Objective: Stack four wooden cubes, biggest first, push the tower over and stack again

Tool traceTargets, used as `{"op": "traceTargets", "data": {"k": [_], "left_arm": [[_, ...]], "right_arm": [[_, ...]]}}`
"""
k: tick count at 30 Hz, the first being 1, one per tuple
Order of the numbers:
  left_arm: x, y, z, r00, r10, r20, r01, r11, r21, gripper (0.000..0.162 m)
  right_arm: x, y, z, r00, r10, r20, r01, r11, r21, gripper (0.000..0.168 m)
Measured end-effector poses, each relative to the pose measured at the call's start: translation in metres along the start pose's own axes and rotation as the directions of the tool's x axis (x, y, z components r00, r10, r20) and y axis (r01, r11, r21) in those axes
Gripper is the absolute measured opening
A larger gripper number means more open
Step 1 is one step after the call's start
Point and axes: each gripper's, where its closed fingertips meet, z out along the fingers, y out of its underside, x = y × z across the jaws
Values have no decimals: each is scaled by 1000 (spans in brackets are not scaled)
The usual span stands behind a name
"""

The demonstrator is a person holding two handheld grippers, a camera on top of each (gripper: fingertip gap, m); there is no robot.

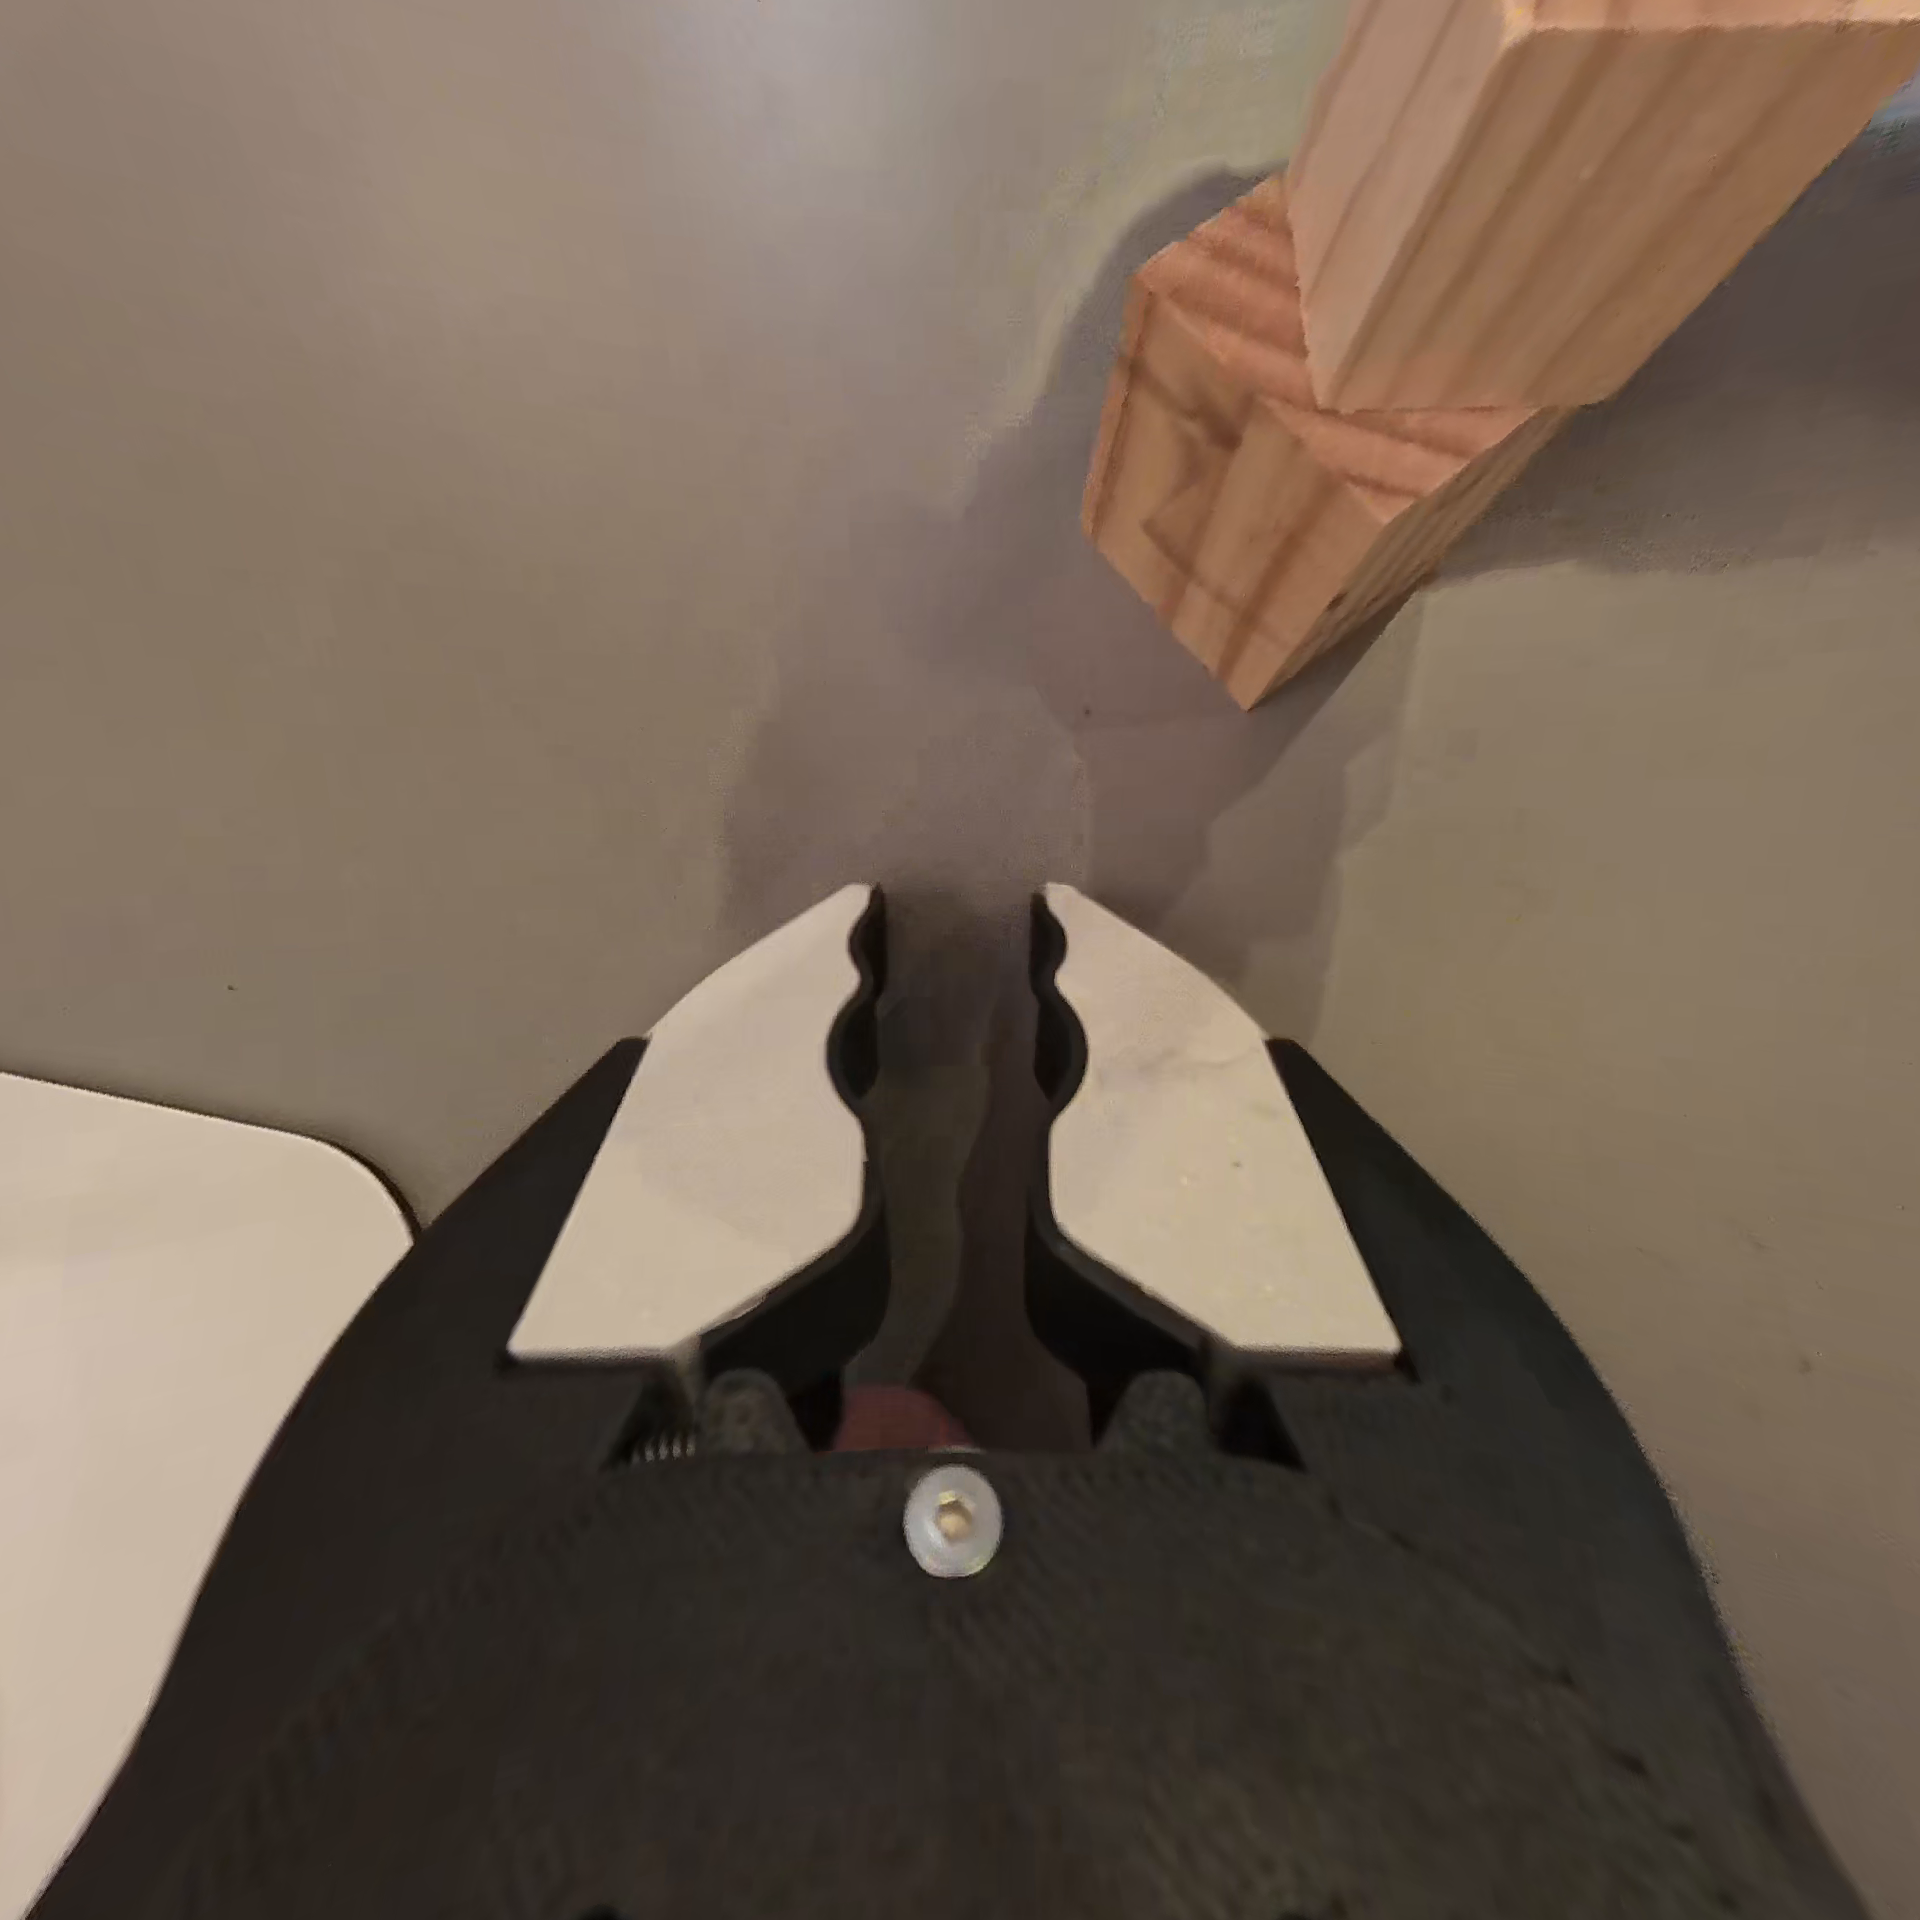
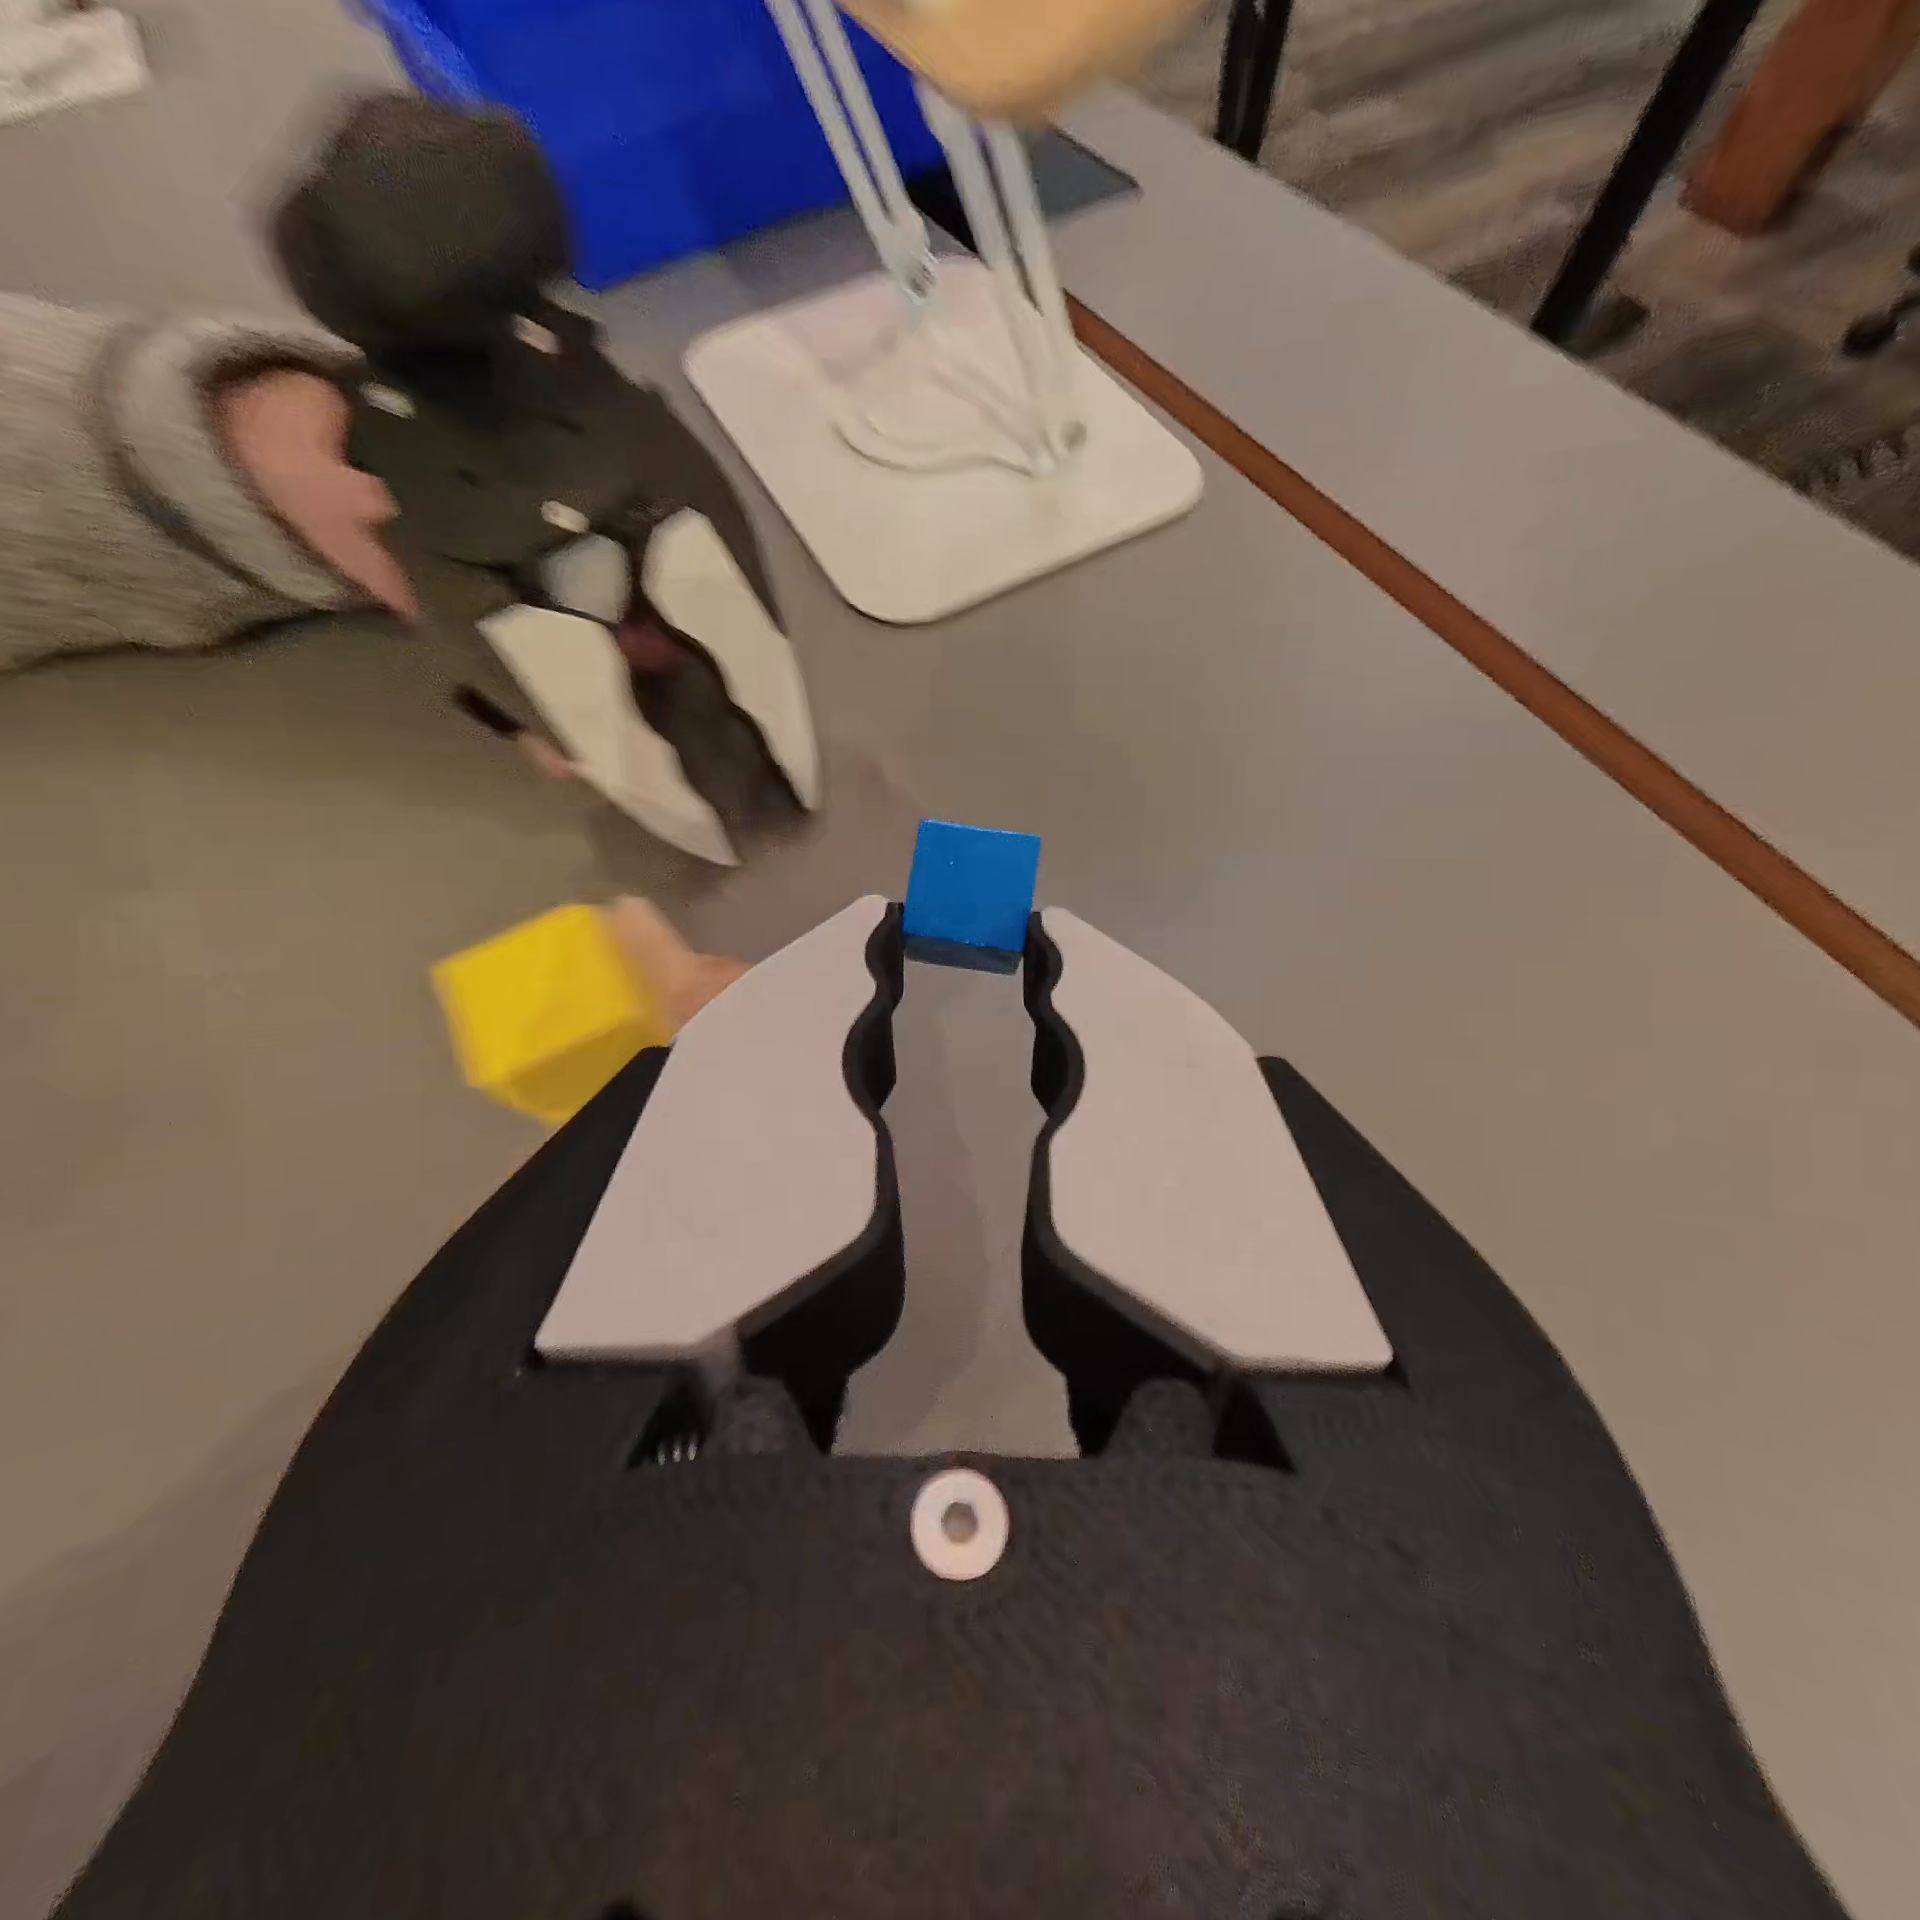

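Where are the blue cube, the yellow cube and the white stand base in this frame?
blue cube (image 2: pixel 971 894): right wrist view, top face, held at the right gripper's fingertips.
yellow cube (image 2: pixel 540 992): right wrist view, top face, blurred.
white stand base (image 2: pixel 935 520): right wrist view, bare flat plate on the table.

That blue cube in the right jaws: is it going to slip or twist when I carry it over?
Probably rigid and light: the blue cube looks small. Only the tips of the right gripper pinch its lower part, so it may pivot. Its painted faces look smooth, perhaps slippery.
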Motion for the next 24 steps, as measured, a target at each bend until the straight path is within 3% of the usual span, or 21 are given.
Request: {"op": "traceTargets", "data": {"k": [6,15,16,19,24], "left_arm": [[-1,0,1,1000,-5,7,5,1000,0,26],[0,0,2,1000,-12,0,12,1000,0,26],[0,0,2,1000,-13,-1,13,1000,0,26],[0,0,2,1000,-14,-1,14,1000,0,26],[0,1,2,1000,-8,8,8,1000,0,26]], "right_arm": [[-47,-11,-20,996,-44,72,48,997,-59,22],[-63,1,-11,992,-30,123,53,981,-188,25],[-61,0,-13,994,-27,108,47,982,-184,37],[-58,-7,-23,996,-18,82,30,989,-145,48],[-50,-2,-45,1000,18,25,-16,998,-53,46]]}}
